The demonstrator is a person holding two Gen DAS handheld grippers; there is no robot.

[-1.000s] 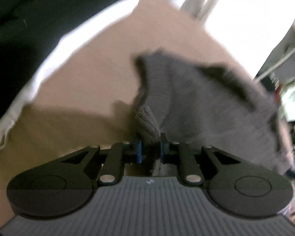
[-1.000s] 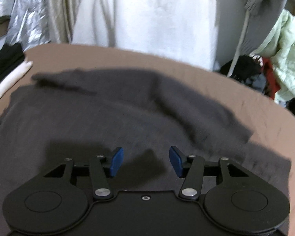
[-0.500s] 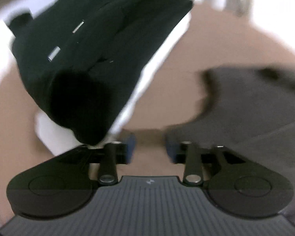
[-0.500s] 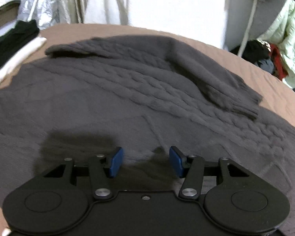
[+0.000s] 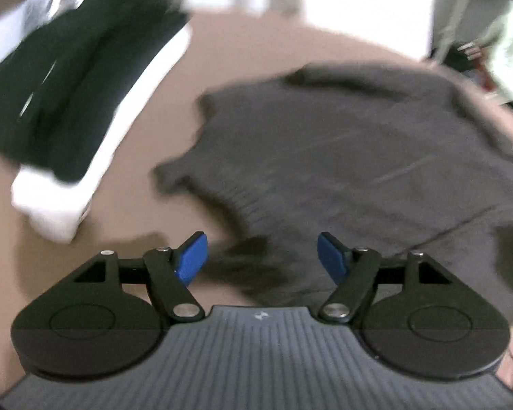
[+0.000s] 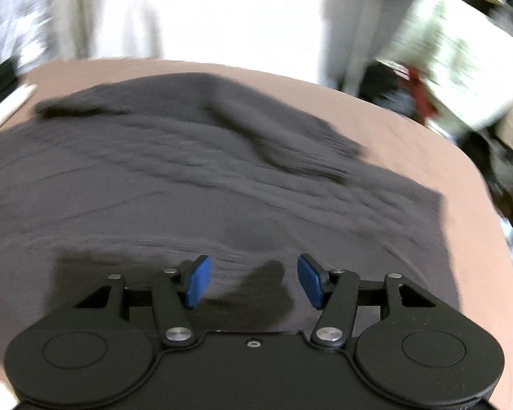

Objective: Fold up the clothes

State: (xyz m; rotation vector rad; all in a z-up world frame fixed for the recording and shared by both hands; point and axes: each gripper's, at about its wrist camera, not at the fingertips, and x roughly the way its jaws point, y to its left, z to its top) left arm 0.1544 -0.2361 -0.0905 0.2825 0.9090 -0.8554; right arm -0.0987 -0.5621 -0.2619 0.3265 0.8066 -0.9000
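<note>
While both views are motion-blurred, the grey sweater (image 6: 195, 184) reads plainly: spread flat on the tan bench (image 5: 256, 48), filling centre frame, one sleeve (image 6: 284, 133) folded across it at upper right. Left gripper (image 5: 262, 259) jaws wide apart, empty, over the sweater's near edge. Right gripper (image 6: 250, 280) jaws wide apart, empty, above the knit. Black-and-white folded stack (image 5: 68, 102) upper left.

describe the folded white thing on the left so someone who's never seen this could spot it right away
Start at the tan surface with the dark grey sweater spread on it. Look past the sweater's left edge, where a stack lies apart from it. The folded white garment is the bottom layer, its pale end sticking out beneath the black clothes on top.
</note>
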